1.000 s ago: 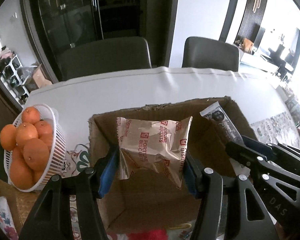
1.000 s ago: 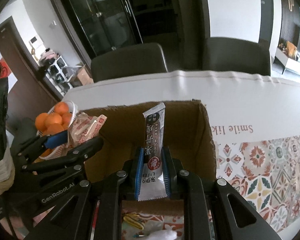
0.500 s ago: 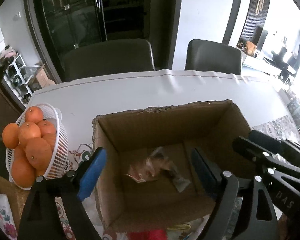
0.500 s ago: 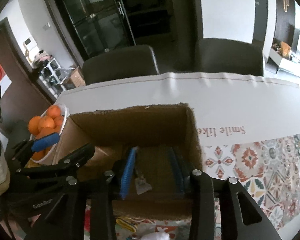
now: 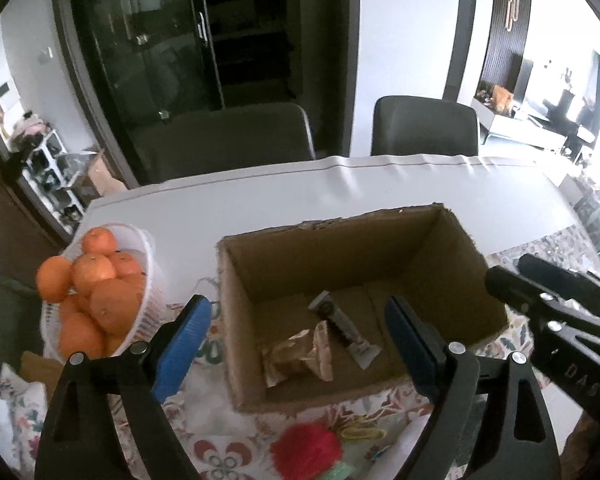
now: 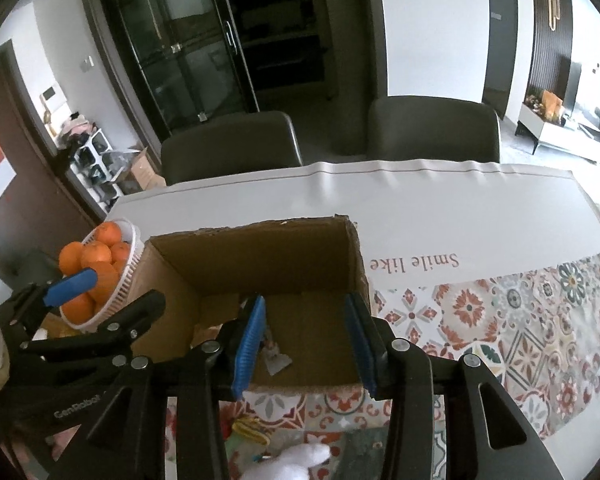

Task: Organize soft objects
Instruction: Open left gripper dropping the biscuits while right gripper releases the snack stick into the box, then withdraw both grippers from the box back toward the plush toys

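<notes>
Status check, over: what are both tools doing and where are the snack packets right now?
Left tool open, empty. Right tool open, empty. Biscuit packet and dark snack bar lying in cardboard box. Nothing blocking.

Both claws (image 5: 296, 344) (image 6: 306, 340) agape, empty

— What are the tools made of?
— Both the left gripper (image 5: 296, 344) and right gripper (image 6: 306, 338) are black angular frames with triangular cutouts, silver round screws and ribbed blue pads (image 6: 249, 344).
— Any markings?
— White lettering, probably "GenRobot", half hidden; on the other, "DAS".
</notes>
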A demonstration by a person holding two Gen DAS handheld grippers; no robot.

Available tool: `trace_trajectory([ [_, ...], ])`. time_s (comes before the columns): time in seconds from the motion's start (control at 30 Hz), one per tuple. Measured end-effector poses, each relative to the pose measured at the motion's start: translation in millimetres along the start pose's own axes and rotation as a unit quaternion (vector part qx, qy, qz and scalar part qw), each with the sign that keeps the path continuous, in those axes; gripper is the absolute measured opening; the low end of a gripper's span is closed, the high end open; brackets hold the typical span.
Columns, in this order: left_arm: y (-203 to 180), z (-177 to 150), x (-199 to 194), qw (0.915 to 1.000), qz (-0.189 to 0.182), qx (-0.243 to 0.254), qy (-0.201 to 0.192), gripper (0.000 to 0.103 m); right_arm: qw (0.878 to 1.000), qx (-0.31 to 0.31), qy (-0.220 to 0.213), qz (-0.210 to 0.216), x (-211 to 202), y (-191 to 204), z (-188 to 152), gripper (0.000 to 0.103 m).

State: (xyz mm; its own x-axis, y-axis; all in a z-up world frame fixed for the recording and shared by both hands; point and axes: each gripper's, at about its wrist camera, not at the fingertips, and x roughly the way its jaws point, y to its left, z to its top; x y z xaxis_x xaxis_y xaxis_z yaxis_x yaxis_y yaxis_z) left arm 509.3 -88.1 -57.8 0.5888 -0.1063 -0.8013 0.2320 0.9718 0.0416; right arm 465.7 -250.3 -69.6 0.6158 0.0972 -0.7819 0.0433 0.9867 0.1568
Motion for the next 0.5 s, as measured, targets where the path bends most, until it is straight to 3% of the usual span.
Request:
trace_trajectory([
  [0.2,6,-15,-17,0.9998,0.017,0.002,-0.005,0.090,1.000,-0.002,-0.002,-0.008,-15,7,-13,0.050],
  [0.5,14,-46,-28,0.9998,0.010,0.002,0.014,0.090,1.000,-0.004,0.012,-0.003,-23,15,-39,0.054],
])
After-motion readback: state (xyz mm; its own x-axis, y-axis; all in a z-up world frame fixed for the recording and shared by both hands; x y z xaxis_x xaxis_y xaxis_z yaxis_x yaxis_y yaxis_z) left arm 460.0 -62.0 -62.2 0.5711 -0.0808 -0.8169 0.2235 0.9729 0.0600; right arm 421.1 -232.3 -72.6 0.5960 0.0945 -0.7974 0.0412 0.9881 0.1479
